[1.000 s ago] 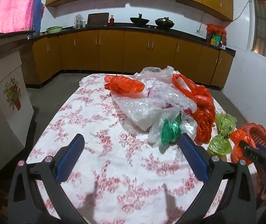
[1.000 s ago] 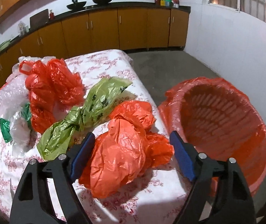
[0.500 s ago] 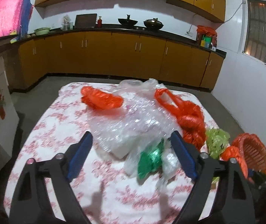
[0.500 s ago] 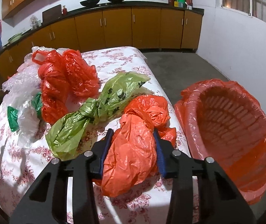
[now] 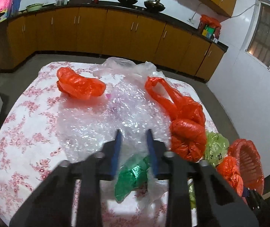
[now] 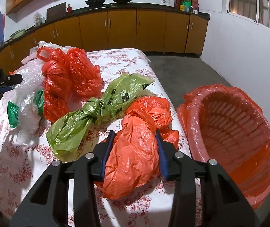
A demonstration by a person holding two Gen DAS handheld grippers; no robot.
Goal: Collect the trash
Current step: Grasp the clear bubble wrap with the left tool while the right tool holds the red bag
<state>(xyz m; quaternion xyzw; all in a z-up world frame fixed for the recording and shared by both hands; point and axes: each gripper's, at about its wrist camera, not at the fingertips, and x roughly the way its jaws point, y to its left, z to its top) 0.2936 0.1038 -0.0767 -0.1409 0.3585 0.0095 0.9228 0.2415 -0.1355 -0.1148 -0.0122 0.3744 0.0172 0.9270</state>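
Plastic trash lies on a table with a floral cloth (image 5: 27,132). My left gripper (image 5: 133,134) is shut on a clear plastic bag (image 5: 135,151) with green plastic (image 5: 133,176) inside it. My right gripper (image 6: 135,134) is shut on a crumpled orange bag (image 6: 135,151) near the table's right edge. An orange basket lined with an orange bag (image 6: 235,132) stands just right of the table and also shows in the left wrist view (image 5: 248,157). A knotted green bag (image 6: 97,109) lies left of my right gripper.
Bubble wrap (image 5: 101,117), a large orange bag (image 5: 184,117) and another orange bag (image 5: 78,85) lie further back on the table. Yellow-brown cabinets (image 6: 116,28) line the far wall. Grey floor (image 6: 182,70) lies beyond the basket.
My left gripper moved forward and closed on the clear bag with green plastic. My right gripper closed on the orange bag and holds it.
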